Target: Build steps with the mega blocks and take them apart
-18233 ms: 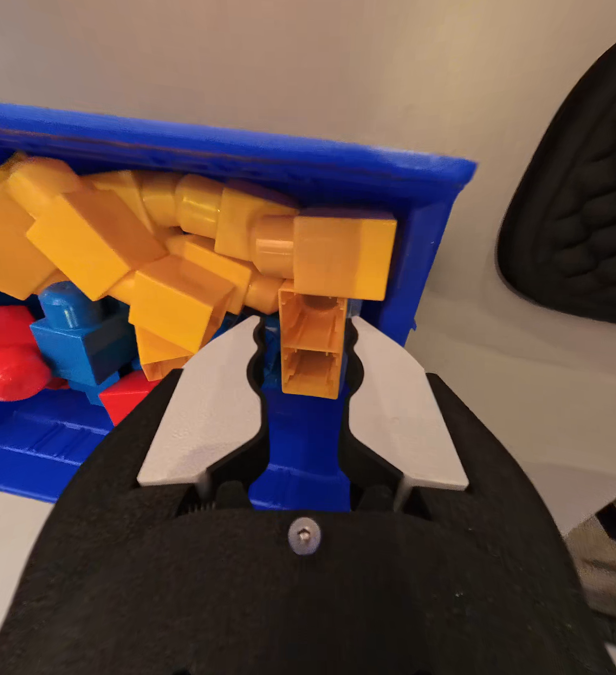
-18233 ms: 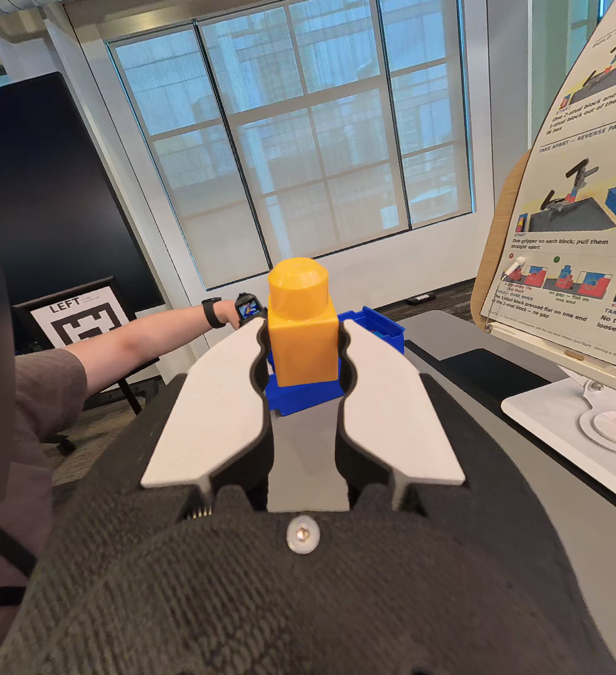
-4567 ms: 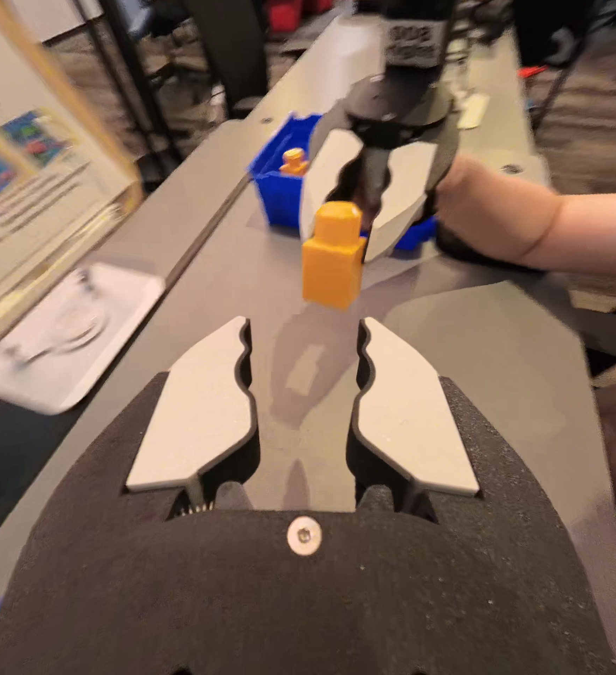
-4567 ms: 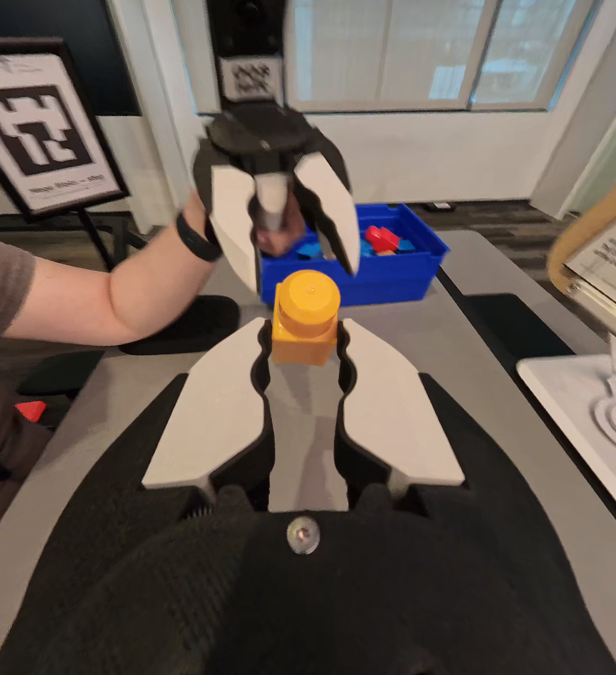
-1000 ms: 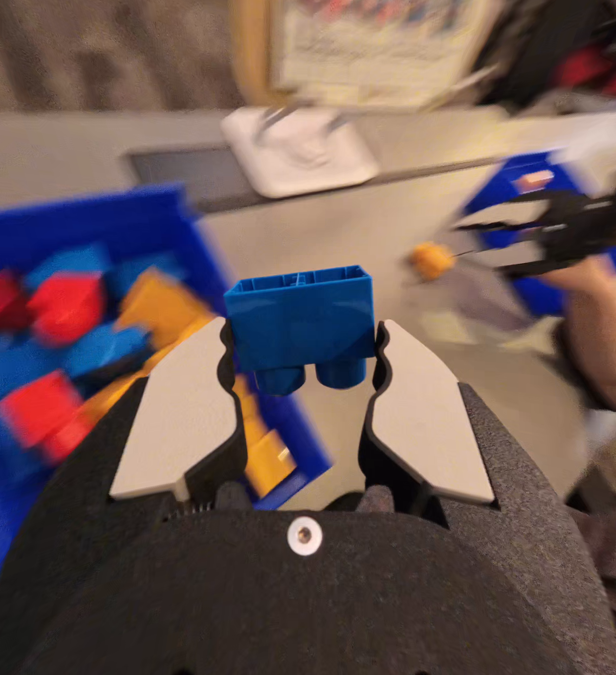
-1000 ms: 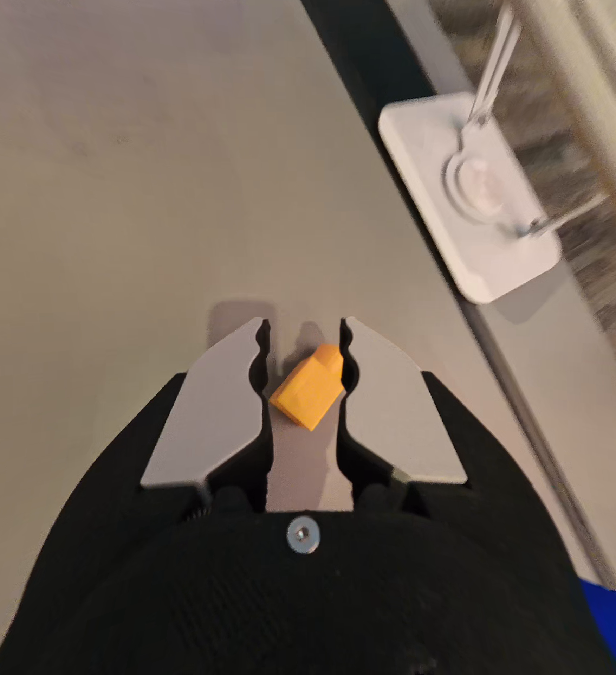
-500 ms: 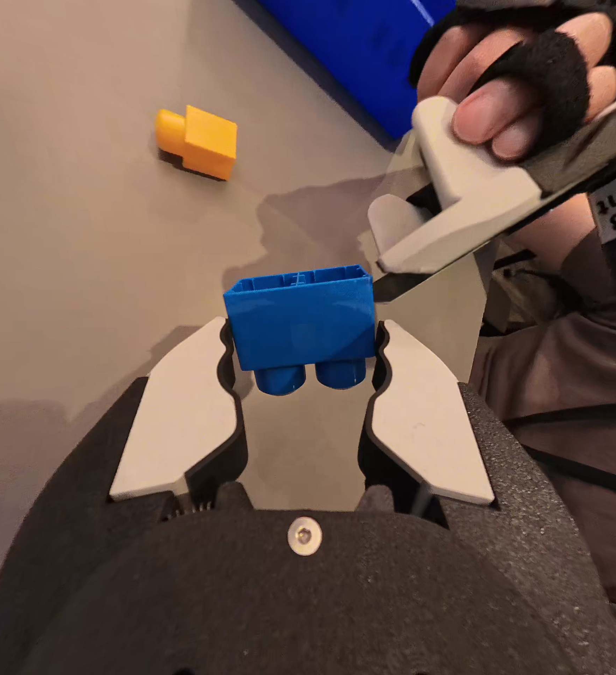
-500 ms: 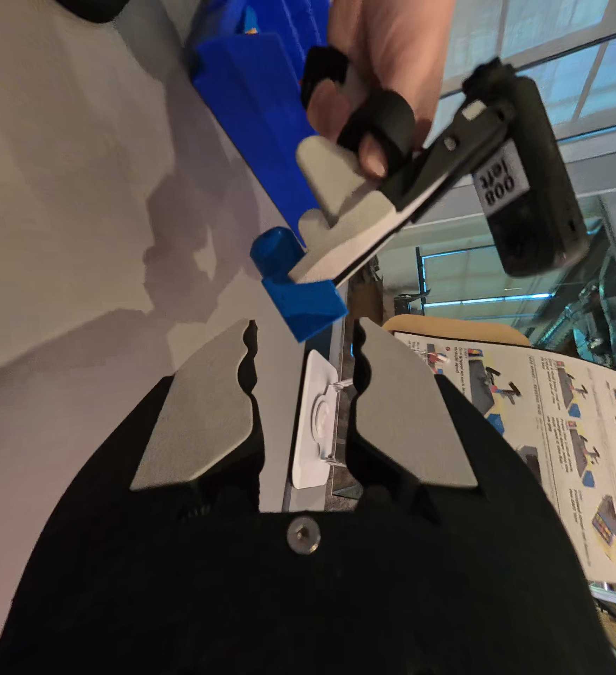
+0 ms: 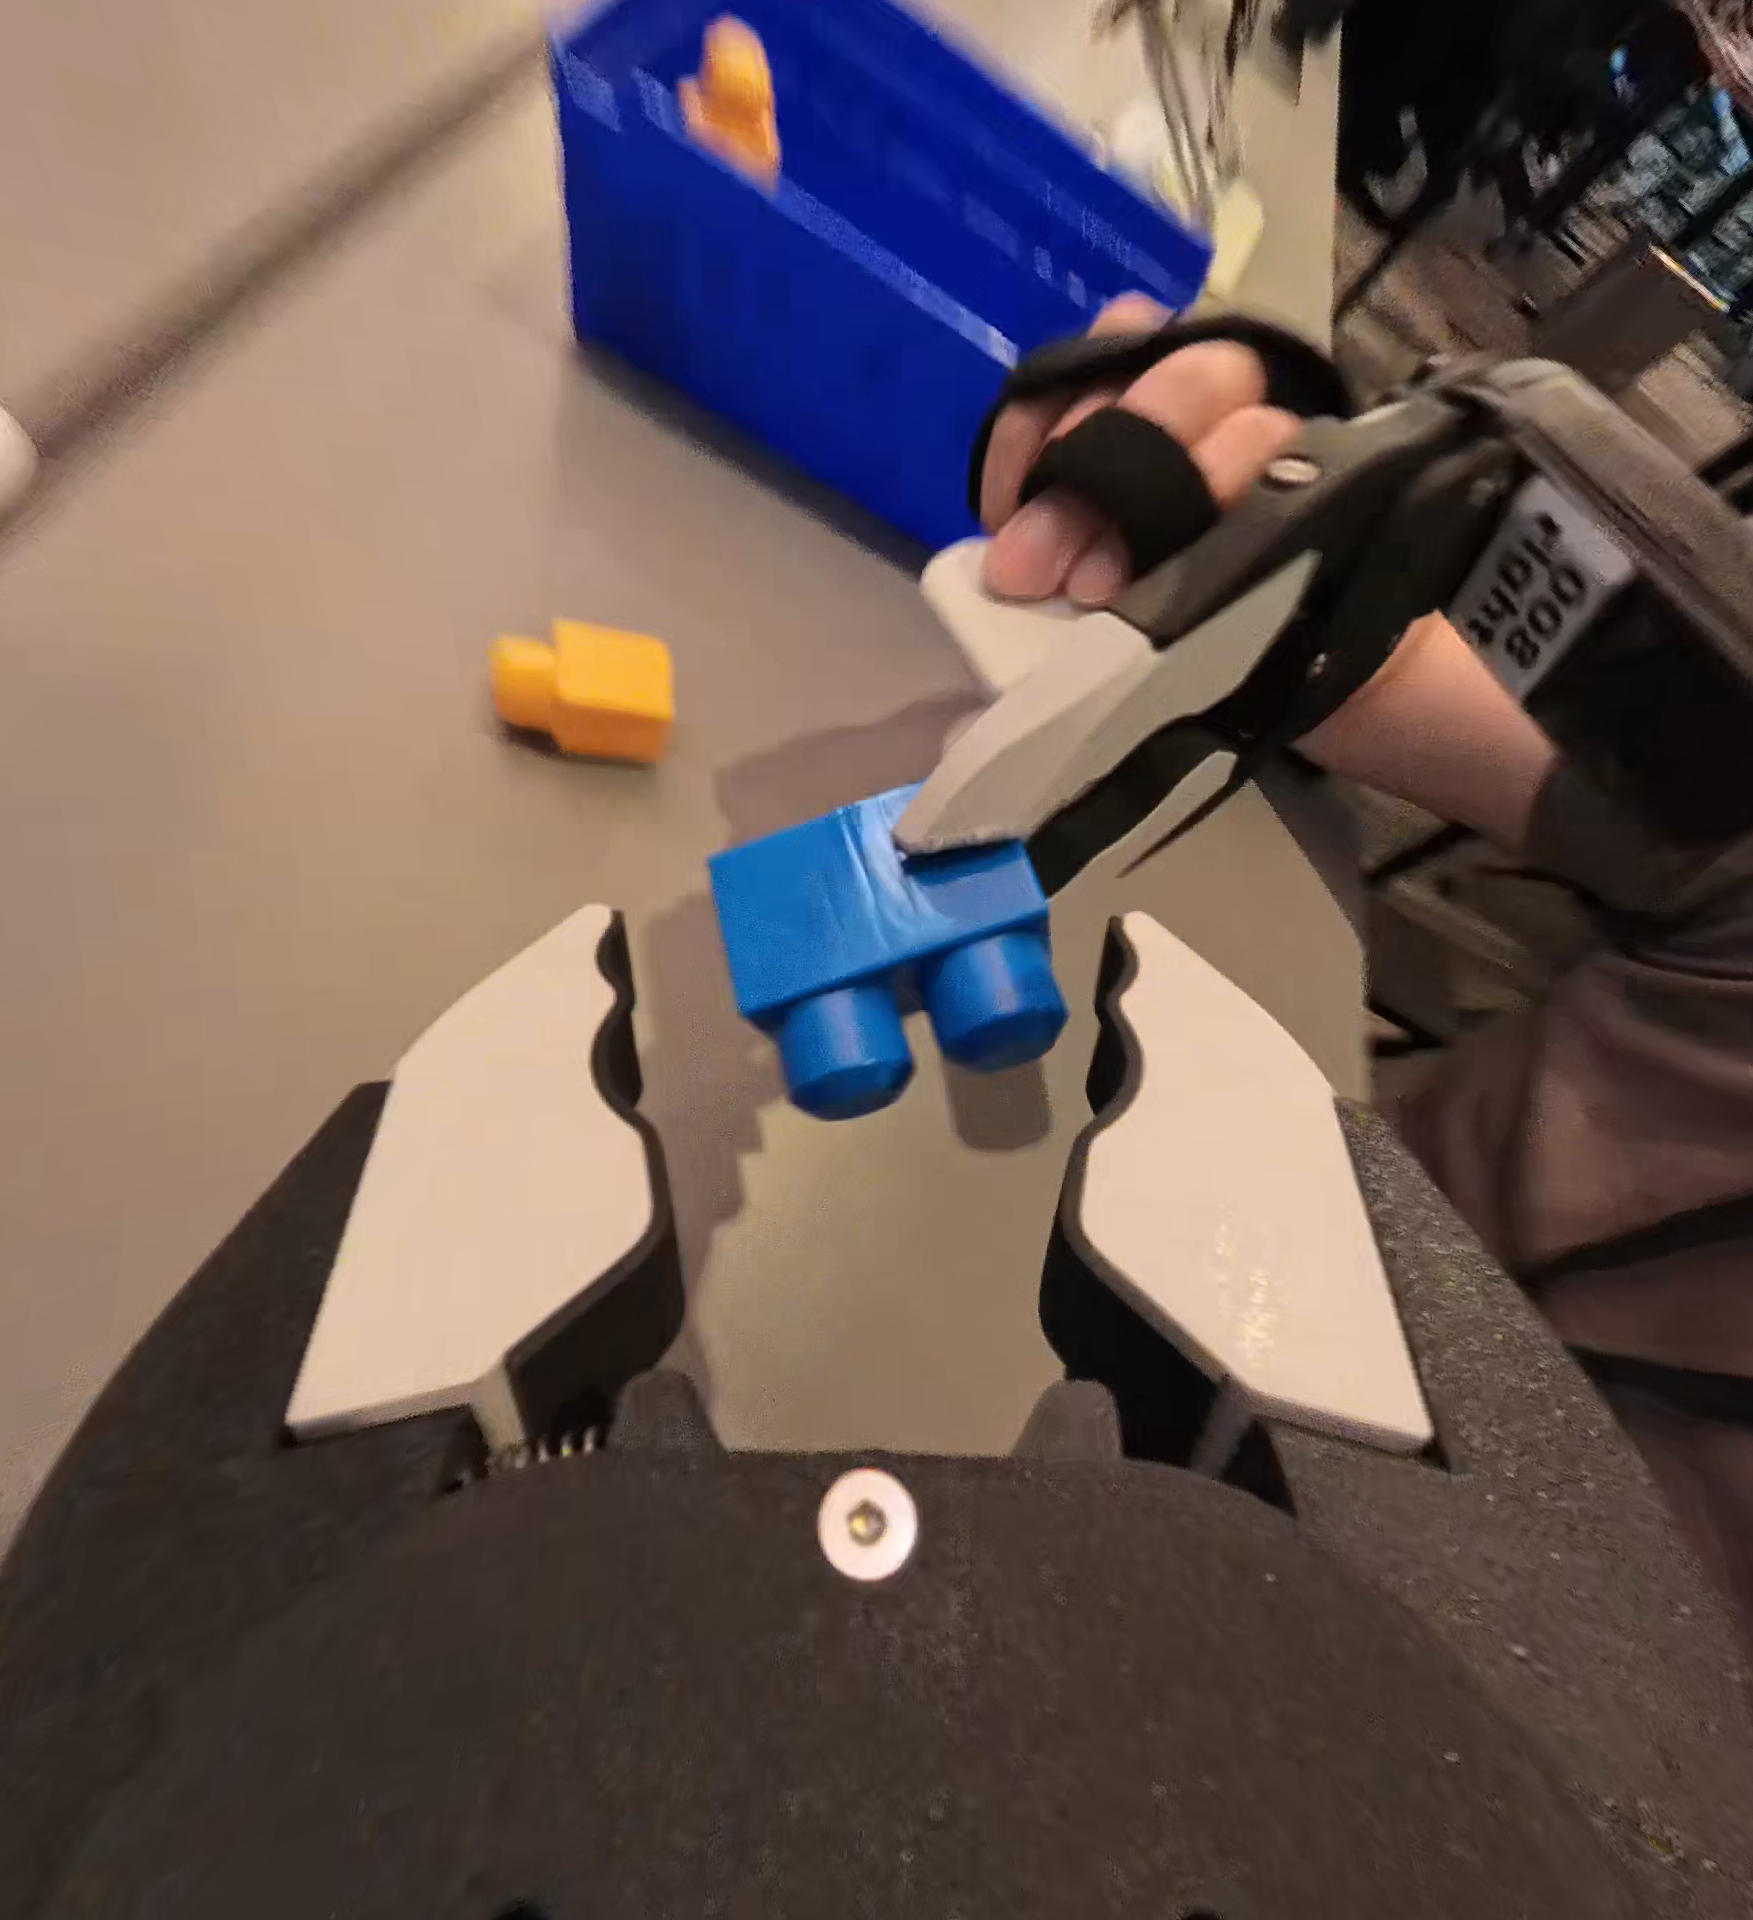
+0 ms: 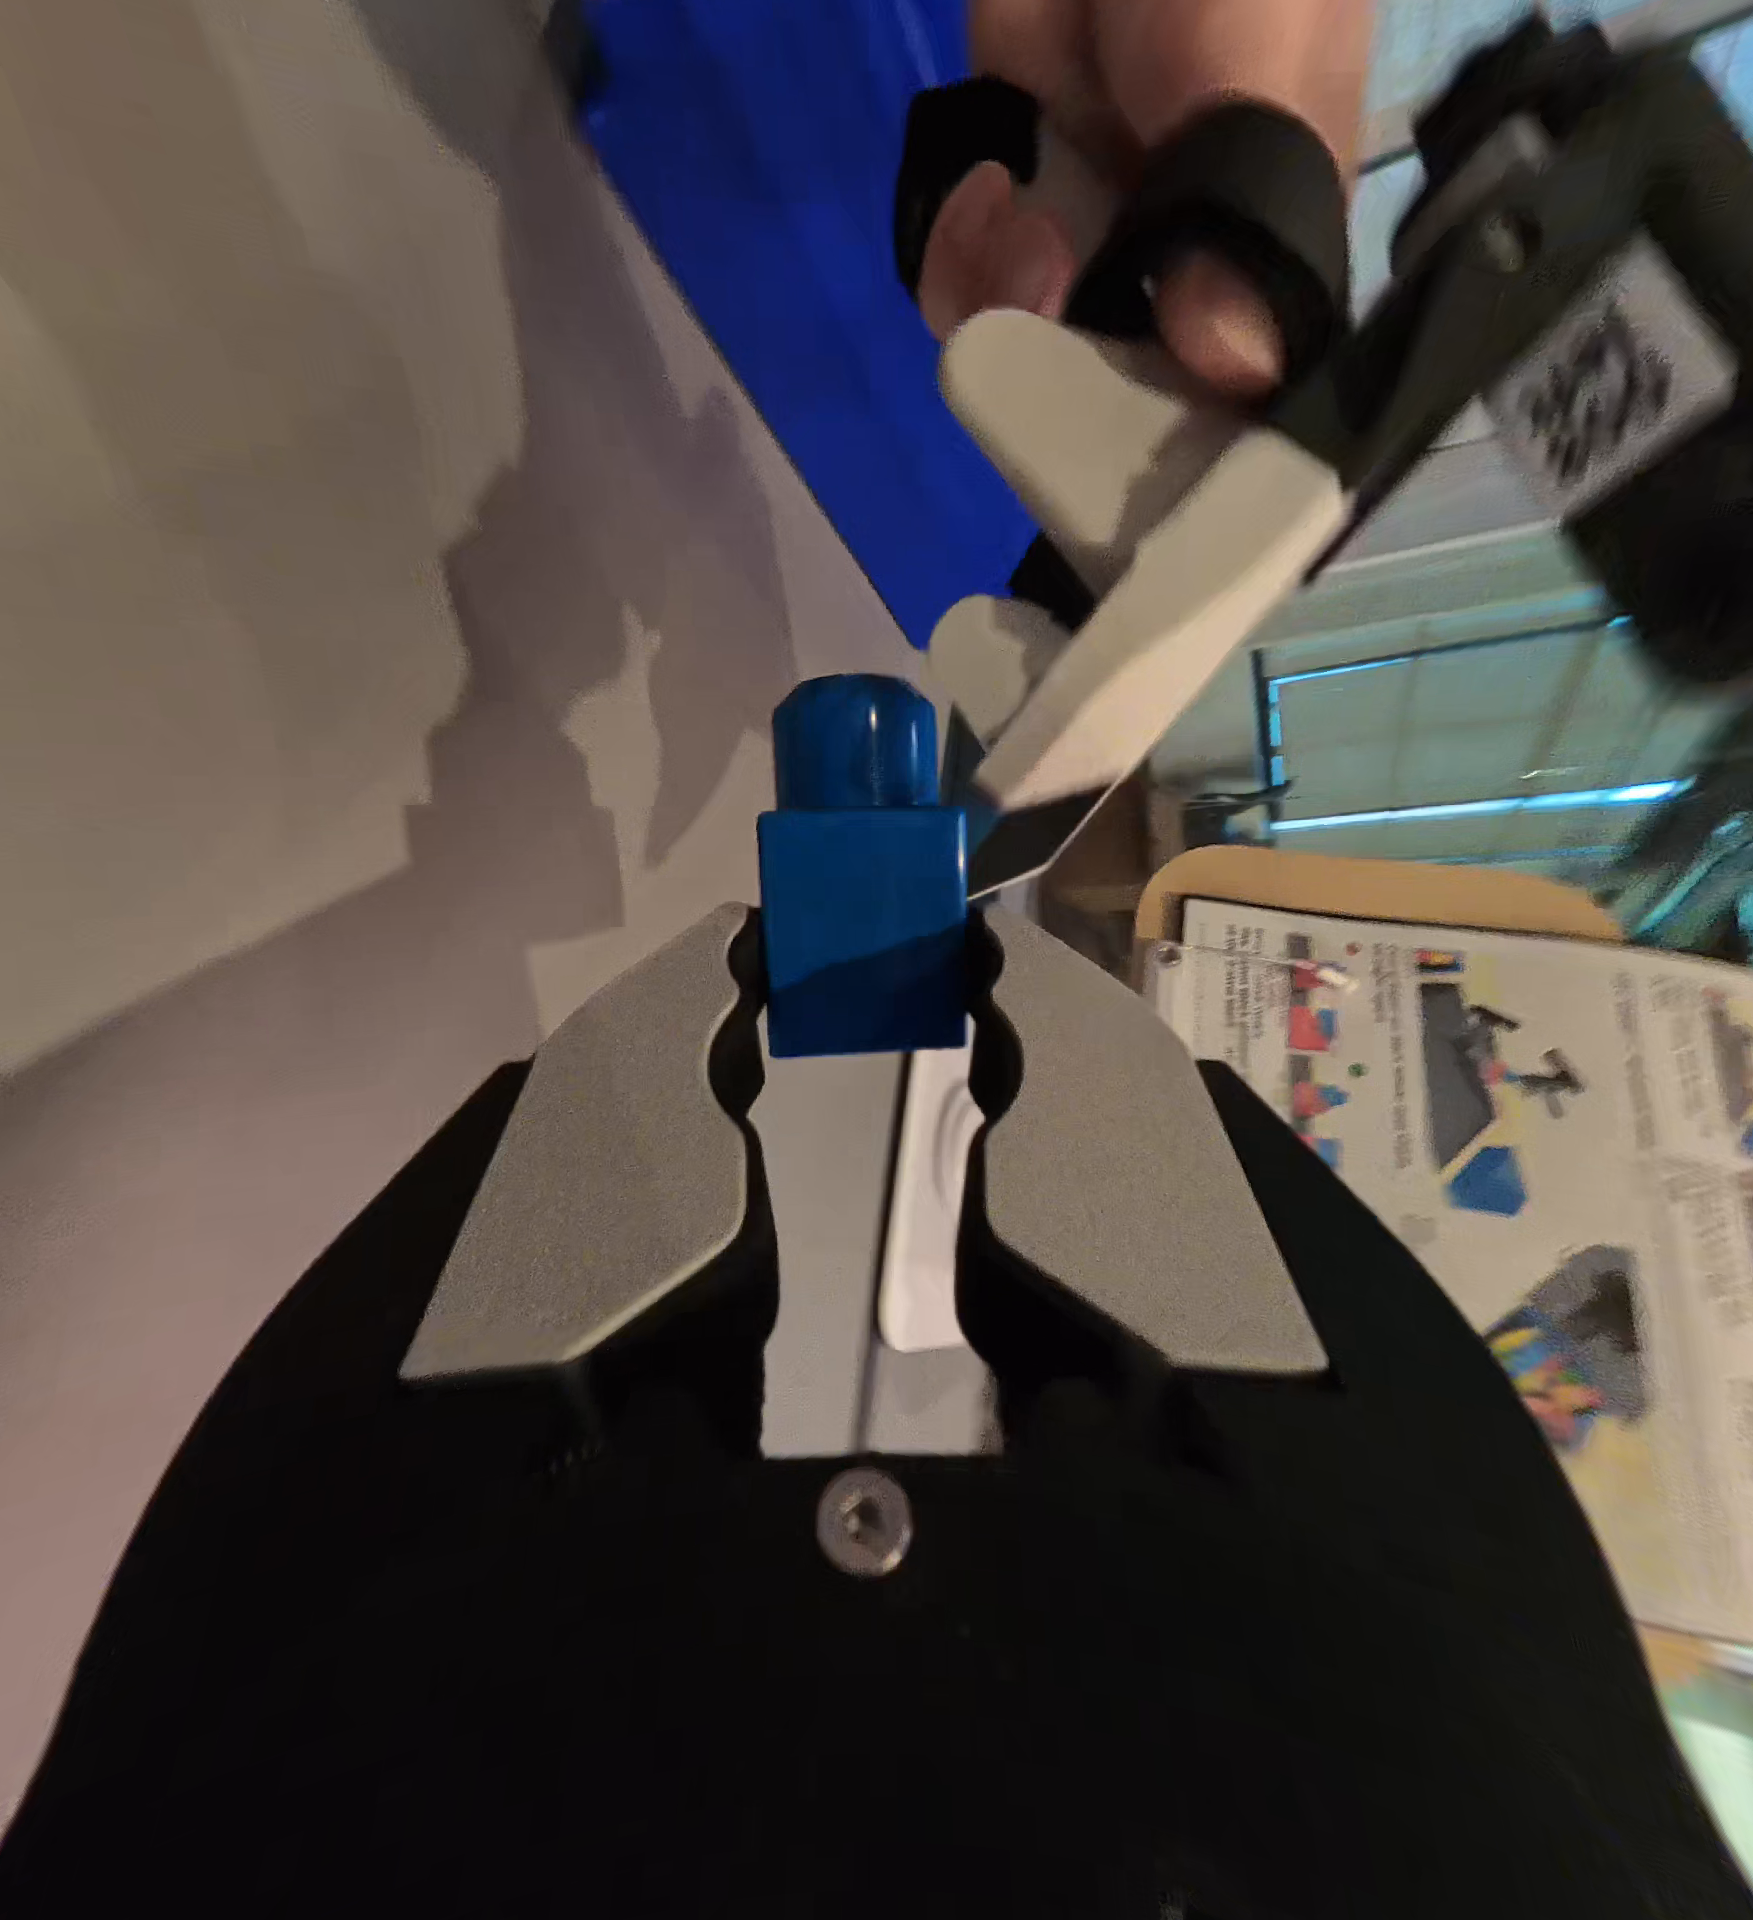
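On the desk [image 9: 176, 831] at left an orange block [image 9: 586, 688] lies on its side. The left tool [image 9: 867, 1023] gapes, released; the right tool [image 10: 864, 971] pinches the blue block [image 9: 877, 940] midair by one end, so it may twist loose.

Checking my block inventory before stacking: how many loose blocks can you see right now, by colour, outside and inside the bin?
Blue block, held by the right gripper: 1
Yellow block on the table: 1
Yellow block in the blue bin: 1, blurred
Total: 3
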`<action>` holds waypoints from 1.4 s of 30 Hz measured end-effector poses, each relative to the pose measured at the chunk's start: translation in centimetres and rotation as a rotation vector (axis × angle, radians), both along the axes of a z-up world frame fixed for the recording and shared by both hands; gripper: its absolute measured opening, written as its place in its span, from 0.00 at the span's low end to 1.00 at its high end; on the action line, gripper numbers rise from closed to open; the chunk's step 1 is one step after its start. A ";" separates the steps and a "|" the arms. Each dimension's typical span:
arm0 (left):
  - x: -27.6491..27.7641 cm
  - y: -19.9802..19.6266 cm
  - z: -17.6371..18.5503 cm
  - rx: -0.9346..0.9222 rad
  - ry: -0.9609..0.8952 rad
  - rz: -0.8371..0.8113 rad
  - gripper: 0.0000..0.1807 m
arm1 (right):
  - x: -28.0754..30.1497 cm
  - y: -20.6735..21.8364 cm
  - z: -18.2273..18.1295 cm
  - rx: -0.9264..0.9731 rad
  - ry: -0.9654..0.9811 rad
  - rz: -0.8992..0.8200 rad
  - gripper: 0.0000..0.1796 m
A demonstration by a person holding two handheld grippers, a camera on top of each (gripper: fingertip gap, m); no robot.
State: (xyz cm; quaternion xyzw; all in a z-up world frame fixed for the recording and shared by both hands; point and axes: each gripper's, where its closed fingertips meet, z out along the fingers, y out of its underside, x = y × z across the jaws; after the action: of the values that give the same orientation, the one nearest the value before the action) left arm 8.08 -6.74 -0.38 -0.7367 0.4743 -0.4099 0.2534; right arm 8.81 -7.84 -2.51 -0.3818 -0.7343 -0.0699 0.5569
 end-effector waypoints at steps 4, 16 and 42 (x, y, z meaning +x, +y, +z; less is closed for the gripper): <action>-2.0 1.4 5.6 0.403 -0.227 0.072 0.46 | 0.6 0.8 3.2 -0.434 0.335 -0.002 0.21; 2.3 -0.5 7.8 0.418 -0.557 0.033 0.35 | 2.2 0.5 10.5 -1.151 1.008 0.290 0.20; -0.6 2.9 8.1 0.473 -0.497 0.211 0.20 | 8.5 8.7 7.5 -0.900 0.967 -0.340 0.35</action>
State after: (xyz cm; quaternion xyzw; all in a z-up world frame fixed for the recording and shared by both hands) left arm 7.52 -3.79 7.77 -0.5802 0.4013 -0.4272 0.5655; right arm 17.35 0.86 5.00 -0.6744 -0.2904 0.3342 0.5908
